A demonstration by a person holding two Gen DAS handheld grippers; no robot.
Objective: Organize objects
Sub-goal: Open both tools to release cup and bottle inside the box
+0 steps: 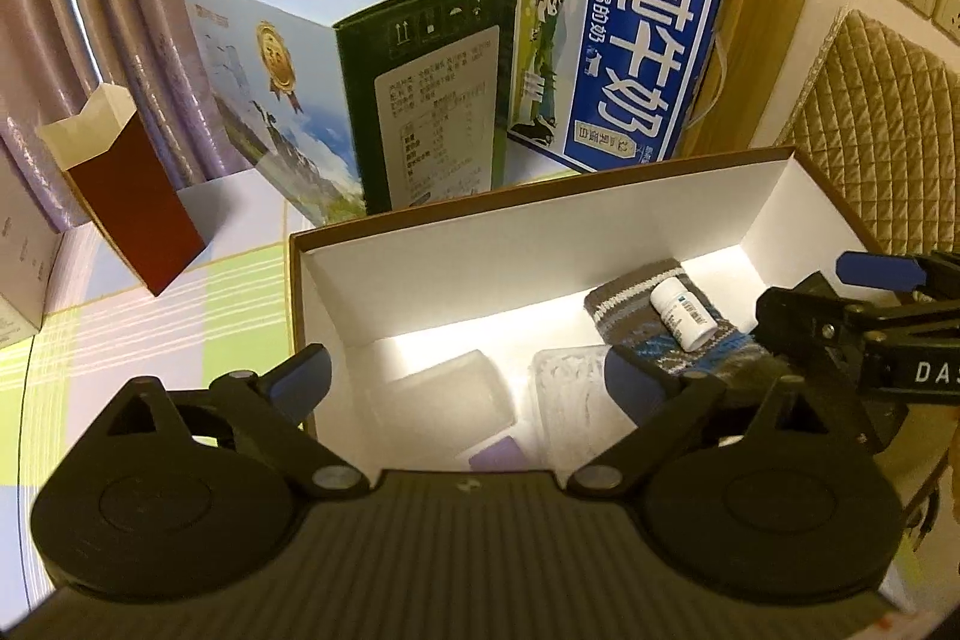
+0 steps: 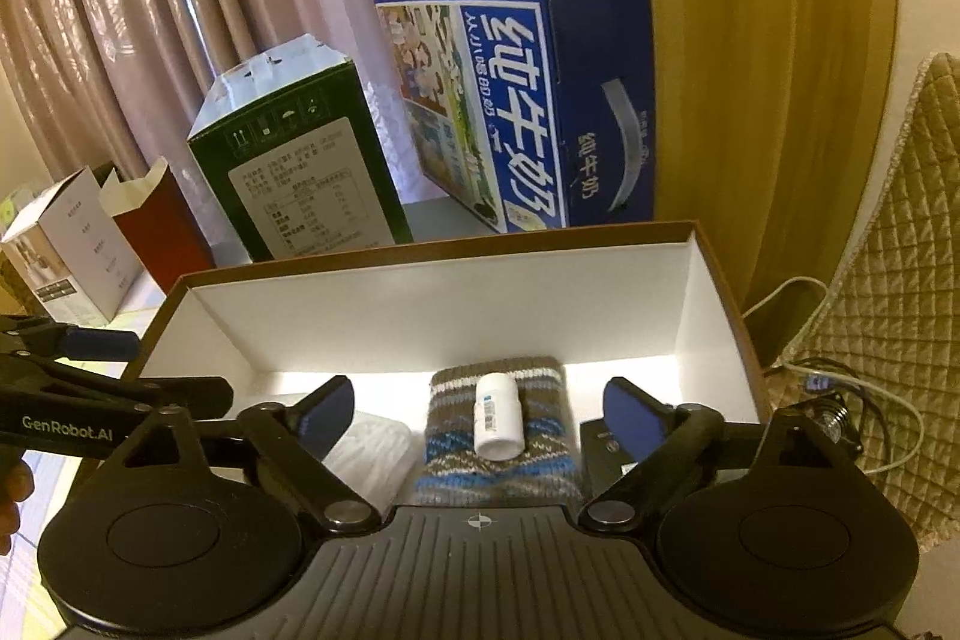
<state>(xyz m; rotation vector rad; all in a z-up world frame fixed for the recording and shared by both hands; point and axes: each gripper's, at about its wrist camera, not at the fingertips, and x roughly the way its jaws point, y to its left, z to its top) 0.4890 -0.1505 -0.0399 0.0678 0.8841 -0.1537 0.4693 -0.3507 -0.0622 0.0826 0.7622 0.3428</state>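
Checked tablecloth (image 1: 150, 334), white-lined cardboard box (image 2: 444, 307), knit sock (image 2: 498, 436) (smooth bottle (image 2: 497, 418) atop), both claws (image 1: 465, 388) (image 2: 477, 415) wide, empty.

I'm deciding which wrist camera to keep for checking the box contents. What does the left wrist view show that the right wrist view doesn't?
Only the left wrist view shows the clear container and a purple item on the storage box's floor. Only the right shows a black object beside the knitted sock, plus cables outside. Both show the white pill bottle lying on the sock, and both grippers open.
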